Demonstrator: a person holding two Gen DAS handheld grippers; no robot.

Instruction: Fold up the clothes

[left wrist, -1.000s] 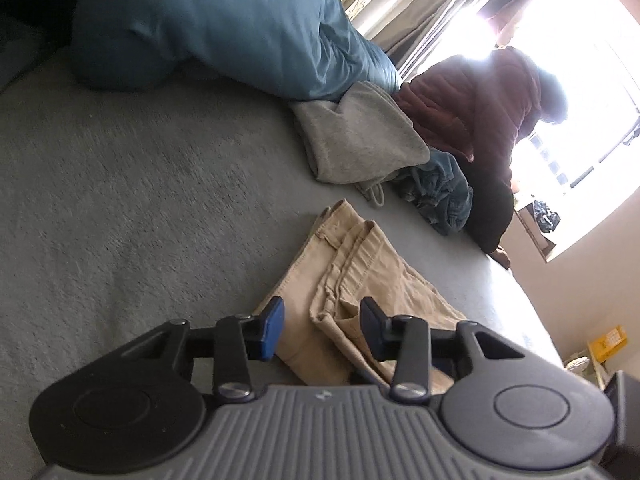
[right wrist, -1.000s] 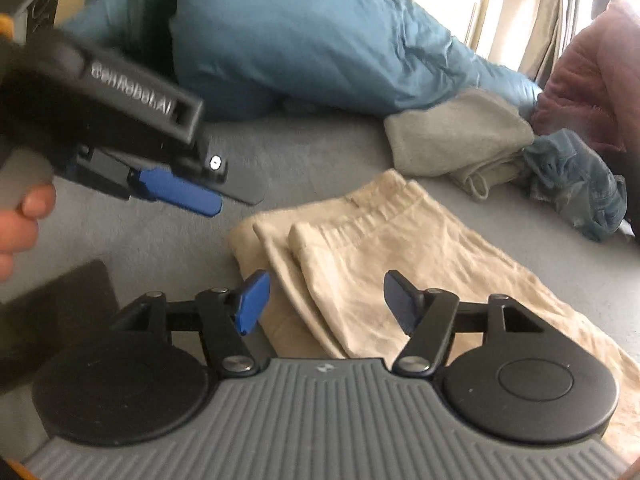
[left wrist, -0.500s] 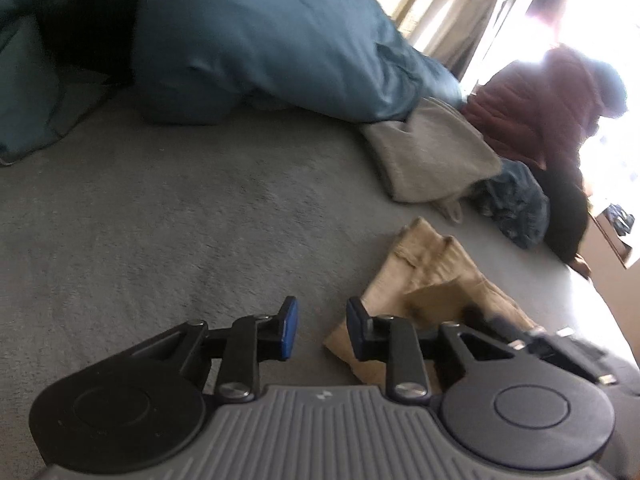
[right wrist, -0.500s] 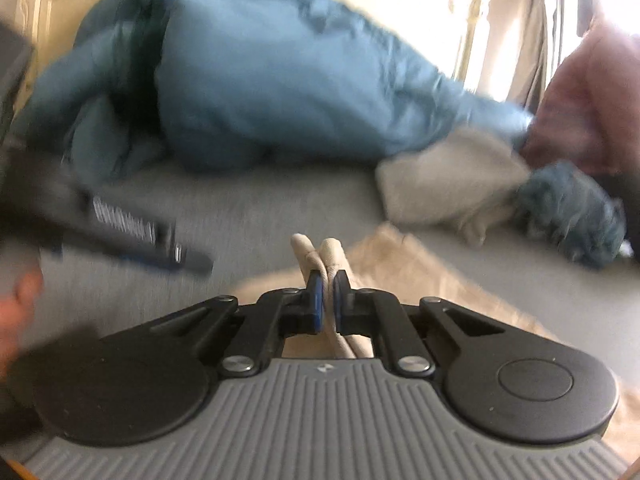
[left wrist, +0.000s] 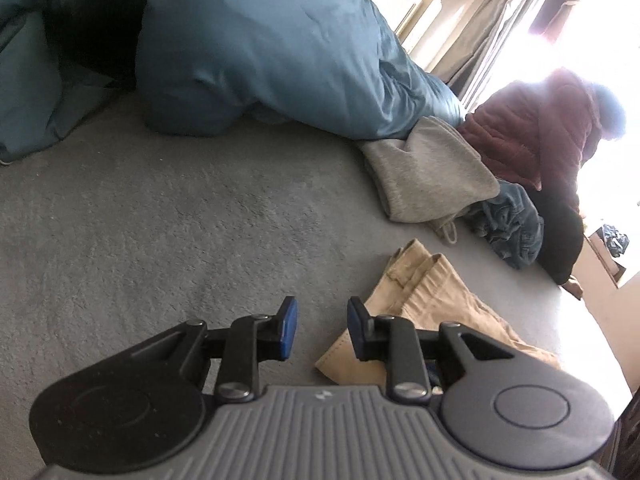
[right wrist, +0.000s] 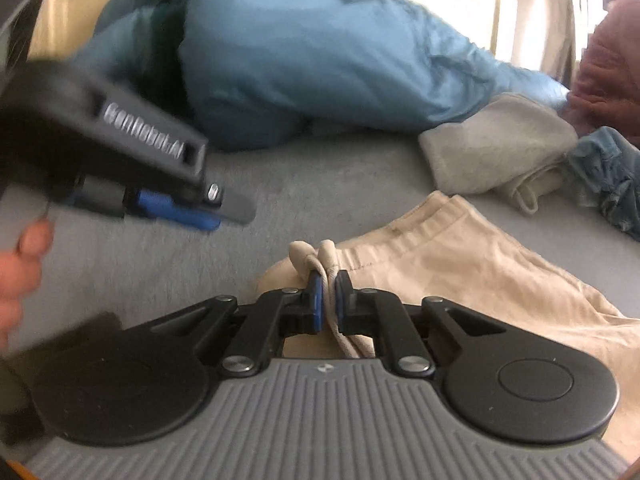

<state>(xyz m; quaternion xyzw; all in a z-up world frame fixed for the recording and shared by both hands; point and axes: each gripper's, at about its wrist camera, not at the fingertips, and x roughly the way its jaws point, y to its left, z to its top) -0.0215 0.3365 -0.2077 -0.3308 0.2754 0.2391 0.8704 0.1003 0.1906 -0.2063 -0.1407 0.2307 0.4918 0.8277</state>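
- Left wrist view: the left gripper [left wrist: 318, 328] is being held partly open with nothing between its pads; the tan trousers [left wrist: 432, 304] are lying just right of it on the grey bedcover [left wrist: 168, 224], near a blue duvet [left wrist: 260, 48].
- Right wrist view: a bunched fold of the tan trousers [right wrist: 460, 264] is being pinched by the right gripper [right wrist: 326, 300].
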